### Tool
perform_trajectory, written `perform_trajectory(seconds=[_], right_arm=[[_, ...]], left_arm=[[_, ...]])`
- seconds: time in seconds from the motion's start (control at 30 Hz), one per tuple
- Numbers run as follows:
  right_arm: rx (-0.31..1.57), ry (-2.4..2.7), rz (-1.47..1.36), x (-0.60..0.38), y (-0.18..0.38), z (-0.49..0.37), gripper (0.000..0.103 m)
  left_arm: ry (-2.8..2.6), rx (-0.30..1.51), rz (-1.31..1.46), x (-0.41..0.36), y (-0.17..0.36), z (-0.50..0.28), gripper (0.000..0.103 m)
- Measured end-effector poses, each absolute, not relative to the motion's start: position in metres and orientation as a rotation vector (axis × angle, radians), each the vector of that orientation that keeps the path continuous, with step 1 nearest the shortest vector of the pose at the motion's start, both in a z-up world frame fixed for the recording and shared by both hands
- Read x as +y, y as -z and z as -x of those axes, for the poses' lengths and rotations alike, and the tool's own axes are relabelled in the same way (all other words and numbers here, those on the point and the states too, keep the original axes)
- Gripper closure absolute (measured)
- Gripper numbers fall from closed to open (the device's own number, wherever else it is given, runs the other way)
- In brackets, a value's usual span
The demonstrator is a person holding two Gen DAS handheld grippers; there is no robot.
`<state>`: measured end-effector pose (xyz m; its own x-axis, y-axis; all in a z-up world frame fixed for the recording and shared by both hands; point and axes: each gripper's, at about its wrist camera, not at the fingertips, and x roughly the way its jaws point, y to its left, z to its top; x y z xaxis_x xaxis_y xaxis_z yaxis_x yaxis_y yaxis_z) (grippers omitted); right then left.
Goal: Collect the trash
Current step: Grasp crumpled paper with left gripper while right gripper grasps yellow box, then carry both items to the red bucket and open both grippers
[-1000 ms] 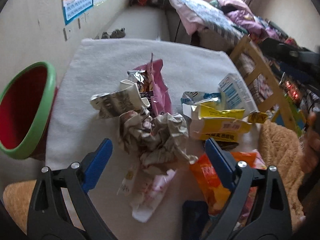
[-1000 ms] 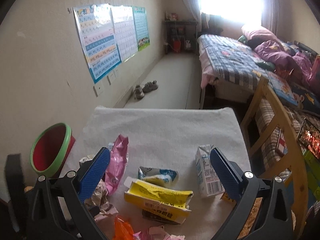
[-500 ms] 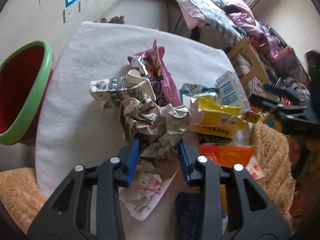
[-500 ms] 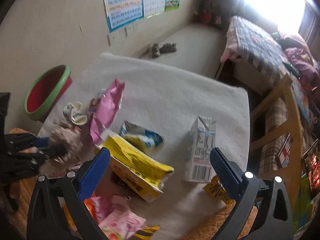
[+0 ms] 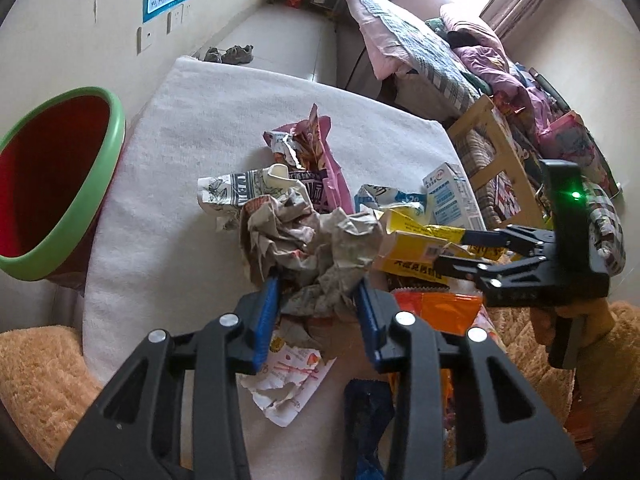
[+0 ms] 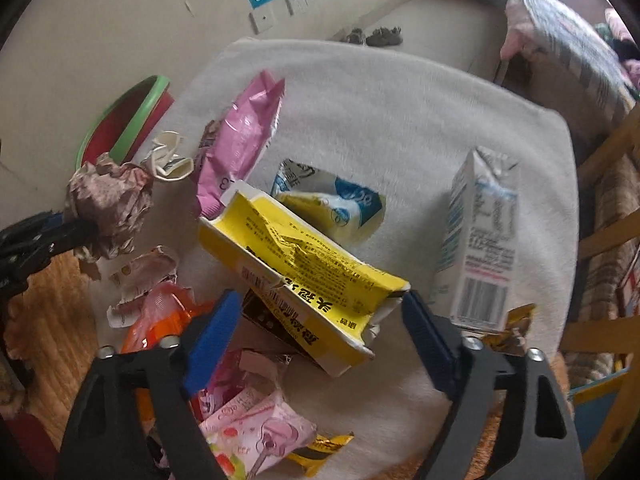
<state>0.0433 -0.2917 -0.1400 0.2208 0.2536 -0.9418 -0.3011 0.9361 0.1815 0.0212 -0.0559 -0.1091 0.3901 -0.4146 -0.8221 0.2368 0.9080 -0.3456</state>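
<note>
1. Trash lies heaped toward the near edge of the table (image 5: 208,120), which carries a white cloth – wrappers, cartons and paper all jumbled together.
2. Crumpled paper wad (image 5: 308,240) sits in the left gripper (image 5: 318,312); both blue pads press into its lower folds, so the jaws are clamped on it. The right wrist view shows the same wad (image 6: 108,200) at the tip of that gripper, over the table's left edge.
3. Beyond the wad lie a printed paper cup (image 5: 240,192), flattened on its side, and a pink foil bag (image 5: 316,160), both near the table's middle.
4. The right gripper (image 6: 316,320) points steeply down over the yellow carton (image 6: 304,268) – its jaws are closing, with the carton's near end between the blue pads, yet neither pad presses on it.
5. A blue-and-white pouch (image 6: 340,208) lies just behind the yellow carton, and a white milk carton (image 6: 480,240) stands upright near the right edge.
6. An orange wrapper (image 5: 436,312) and a pink strawberry-print packet (image 6: 256,436) lie at the near edge.
7. A red bin with a green rim (image 5: 100,184) stands just off the table's left edge.
</note>
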Motion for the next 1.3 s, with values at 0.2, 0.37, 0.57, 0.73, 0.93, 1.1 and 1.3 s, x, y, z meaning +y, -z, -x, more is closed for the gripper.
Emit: perform_trajectory(seconds=[0.2, 0.37, 0.57, 0.73, 0.93, 1.1, 1.3], right_arm=[[1.305, -0.406, 0.037, -0.295, 0.139, -0.038, 0.062], [1.275, -0.406, -0.032, -0.308, 0.124, -0.033, 0.071], [1.185, -0.411, -0.130, -0.315, 0.088, -0.029, 0.072], [1.087, -0.427, -0.221, -0.309, 0.054, -0.034, 0.072], [1.022, -0.496, -0.255, -0.259, 0.019, -0.060, 0.072], [1.017, -0.578, -0.216, -0.193, 0.015, -0.078, 0.072], [1.081, -0.604, -0.129, -0.114, 0.034, -0.100, 0.072]], left_arm=[[0.411, 1.110, 0.193, -0.053, 0.113, -0.021, 0.068], [0.412, 1.105, 0.188, -0.054, 0.113, -0.021, 0.068], [0.390, 1.073, 0.184, -0.048, 0.106, -0.020, 0.068], [0.311, 0.993, 0.187, -0.022, 0.086, -0.025, 0.068], [0.141, 0.921, 0.228, 0.041, 0.067, -0.034, 0.068], [0.005, 0.891, 0.287, 0.097, 0.062, -0.038, 0.068], [-0.116, 0.930, 0.320, 0.137, 0.075, -0.052, 0.068]])
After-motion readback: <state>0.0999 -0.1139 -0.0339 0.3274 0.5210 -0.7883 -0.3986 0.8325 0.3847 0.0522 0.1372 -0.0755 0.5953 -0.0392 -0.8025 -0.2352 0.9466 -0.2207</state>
